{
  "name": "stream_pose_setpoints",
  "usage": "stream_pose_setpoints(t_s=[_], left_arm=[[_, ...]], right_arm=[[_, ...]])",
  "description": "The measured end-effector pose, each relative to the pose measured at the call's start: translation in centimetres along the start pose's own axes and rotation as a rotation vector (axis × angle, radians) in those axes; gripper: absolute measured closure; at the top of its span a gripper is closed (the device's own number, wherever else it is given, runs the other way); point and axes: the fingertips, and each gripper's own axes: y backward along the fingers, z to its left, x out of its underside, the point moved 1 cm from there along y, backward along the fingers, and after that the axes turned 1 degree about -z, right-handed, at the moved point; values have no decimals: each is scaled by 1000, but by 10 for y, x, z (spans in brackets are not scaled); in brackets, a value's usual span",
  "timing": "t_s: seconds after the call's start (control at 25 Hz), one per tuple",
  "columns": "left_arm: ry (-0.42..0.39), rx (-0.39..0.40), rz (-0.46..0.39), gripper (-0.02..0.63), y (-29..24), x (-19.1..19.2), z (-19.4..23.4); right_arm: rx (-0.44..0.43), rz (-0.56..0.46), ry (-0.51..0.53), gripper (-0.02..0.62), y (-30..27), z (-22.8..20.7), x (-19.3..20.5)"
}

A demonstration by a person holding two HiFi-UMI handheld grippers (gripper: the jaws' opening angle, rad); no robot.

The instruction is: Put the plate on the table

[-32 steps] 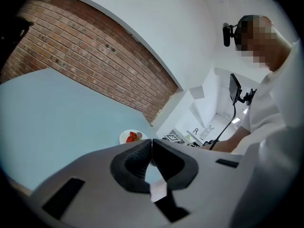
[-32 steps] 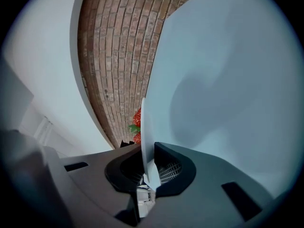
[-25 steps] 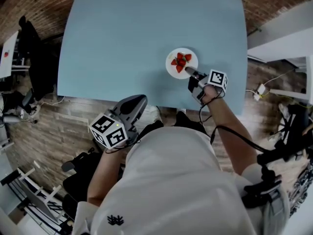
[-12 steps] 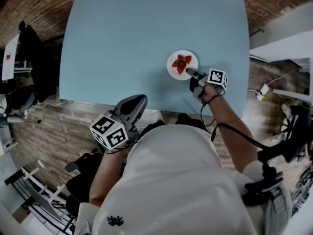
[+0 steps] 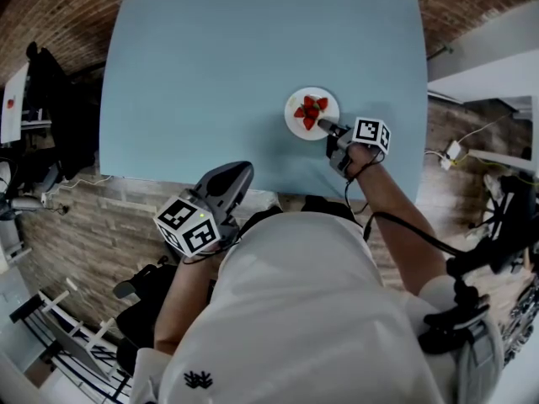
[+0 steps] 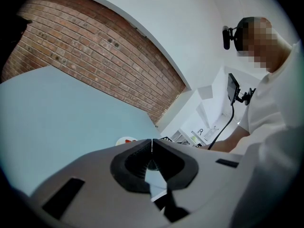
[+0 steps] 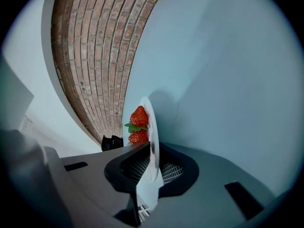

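A small white plate [image 5: 296,123] with red strawberries [image 5: 311,111] on it is over the right part of the light blue table [image 5: 219,66]. My right gripper [image 5: 323,126] is shut on the plate's near rim. In the right gripper view the plate [image 7: 153,127] stands edge-on between the jaws of my right gripper [image 7: 152,148], with the strawberries [image 7: 138,117] on its left face. My left gripper [image 5: 235,175] hangs off the table's near edge with its jaws together and nothing in them. In the left gripper view that gripper [image 6: 152,140] points along the table and the plate [image 6: 124,140] peeks over it.
A brick floor [image 5: 50,7] runs round the table. Dark gear and chairs [image 5: 55,99] stand at the left, white furniture [image 5: 488,53] and cables at the right. The person's white shirt [image 5: 312,318] fills the foreground.
The plate and my right gripper have shifted very slightly, by a few pixels toward the far side. The left gripper has stayed where it was.
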Motion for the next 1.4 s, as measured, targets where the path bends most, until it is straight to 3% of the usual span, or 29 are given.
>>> stream_pose_setpoints(t_s=[1.08,1.4], left_arm=[[9,28,-10,597,4,1,12],[18,21,6,597,4,4,13]], right_arm=[[320,-64,618,497,13,7,-26],[342,-105,728,480,18,10,-33]])
